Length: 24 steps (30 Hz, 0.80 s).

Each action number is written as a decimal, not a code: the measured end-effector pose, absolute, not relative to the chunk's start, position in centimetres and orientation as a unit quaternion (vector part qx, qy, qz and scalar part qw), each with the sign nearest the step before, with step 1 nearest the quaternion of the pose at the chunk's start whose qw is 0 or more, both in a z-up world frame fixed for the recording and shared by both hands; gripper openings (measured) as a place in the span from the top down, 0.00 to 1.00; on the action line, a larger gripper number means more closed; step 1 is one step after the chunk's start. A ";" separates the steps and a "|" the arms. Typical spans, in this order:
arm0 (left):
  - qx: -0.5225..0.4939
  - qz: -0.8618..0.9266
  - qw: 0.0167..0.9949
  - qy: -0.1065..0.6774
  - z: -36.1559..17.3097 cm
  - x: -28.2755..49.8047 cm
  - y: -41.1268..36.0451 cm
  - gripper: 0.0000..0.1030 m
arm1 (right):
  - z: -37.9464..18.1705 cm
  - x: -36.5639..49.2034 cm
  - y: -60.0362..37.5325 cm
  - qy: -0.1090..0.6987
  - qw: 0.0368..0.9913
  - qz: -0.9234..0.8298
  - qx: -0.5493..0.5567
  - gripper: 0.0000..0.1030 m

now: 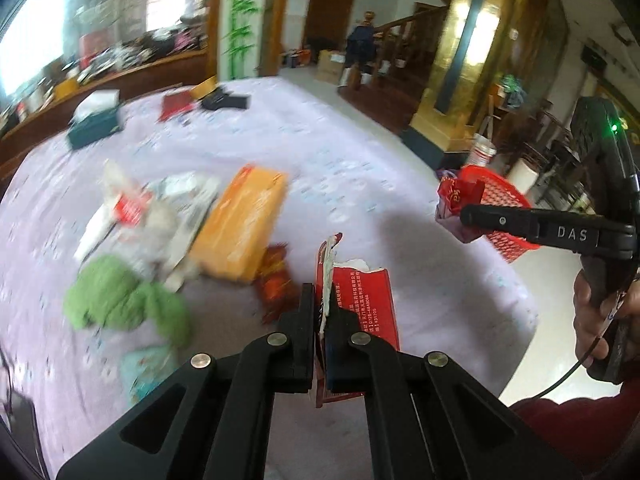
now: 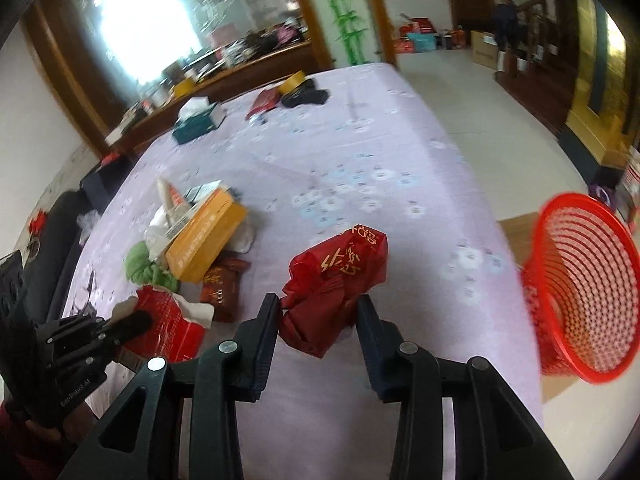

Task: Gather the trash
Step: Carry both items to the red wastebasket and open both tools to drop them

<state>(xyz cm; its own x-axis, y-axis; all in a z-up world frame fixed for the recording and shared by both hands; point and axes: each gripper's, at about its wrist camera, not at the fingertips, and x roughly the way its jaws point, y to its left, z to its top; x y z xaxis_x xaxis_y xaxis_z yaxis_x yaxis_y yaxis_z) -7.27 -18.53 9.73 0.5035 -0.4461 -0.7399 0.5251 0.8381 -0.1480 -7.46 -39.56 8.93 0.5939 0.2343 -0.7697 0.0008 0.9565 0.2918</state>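
Two pieces of trash are held above the lilac flowered tablecloth (image 2: 360, 152): a torn red carton (image 1: 360, 300) is pinched flat between the closed jaws of the left gripper (image 1: 322, 300), and a crumpled dark red wrapper with gold lettering (image 2: 336, 280) is clamped between the jaws of the right gripper (image 2: 318, 312). Ahead and to the left of both grippers, a heap with an orange box (image 2: 208, 236), a green cloth (image 1: 120, 296) and white papers is seen on the cloth. To the right of the right gripper, past the table edge, a red mesh basket (image 2: 588, 288) is seen tilted.
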 end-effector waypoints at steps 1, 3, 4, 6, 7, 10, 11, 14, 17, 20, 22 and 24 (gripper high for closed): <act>0.051 -0.291 0.864 0.407 10.2 -7.2 -19.4 0.97 | 9.2 -8.0 -40.4 0.441 0.885 0.056 0.138 0.59; 0.059 -0.310 0.861 0.399 11.0 -7.0 -21.4 0.97 | 9.7 -9.0 -42.2 0.434 0.887 0.039 0.151 0.59; 0.064 -0.324 0.858 0.394 11.5 -6.9 -22.8 0.97 | 9.9 -9.5 -43.1 0.430 0.888 0.027 0.158 0.59; 0.068 -0.342 0.853 0.389 12.1 -6.8 -24.7 0.97 | 10.5 -10.7 -45.2 0.422 0.890 0.007 0.173 0.59; 0.072 -0.353 0.849 0.387 12.5 -6.8 -26.1 0.97 | 10.7 -11.1 -46.0 0.419 0.890 0.000 0.179 0.59; 0.087 -0.381 0.838 0.380 13.3 -6.9 -29.9 0.97 | 11.3 -12.8 -49.3 0.406 0.890 -0.029 0.207 0.59; 0.091 -0.390 0.834 0.379 13.5 -6.9 -31.2 0.97 | 11.5 -13.4 -50.3 0.403 0.888 -0.037 0.216 0.59; 0.098 -0.413 0.822 0.379 14.1 -6.8 -35.1 0.97 | 11.9 -14.9 -53.9 0.393 0.885 -0.063 0.240 0.59; 0.111 -0.426 0.813 0.381 14.0 -6.7 -38.9 0.97 | 12.3 -15.9 -56.5 0.384 0.884 -0.081 0.253 0.59; 0.122 -0.433 0.807 0.383 13.8 -6.6 -42.4 0.97 | 12.5 -16.3 -58.9 0.376 0.881 -0.089 0.273 0.59; 0.125 -0.434 0.804 0.386 13.5 -6.4 -44.6 0.97 | 12.4 -16.4 -60.5 0.374 0.878 -0.096 0.284 0.59; 0.126 -0.435 0.801 0.391 13.2 -6.1 -46.4 0.97 | 12.2 -16.5 -62.0 0.371 0.874 -0.100 0.296 0.59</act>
<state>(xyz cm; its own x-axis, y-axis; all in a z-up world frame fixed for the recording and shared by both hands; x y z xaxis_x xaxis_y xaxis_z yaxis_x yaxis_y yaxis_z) -6.08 -46.44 13.21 0.3158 -0.5989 -0.7359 0.7959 0.5895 -0.1382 -16.50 -61.97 12.23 0.7050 0.0443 -0.7078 0.3953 0.8041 0.4440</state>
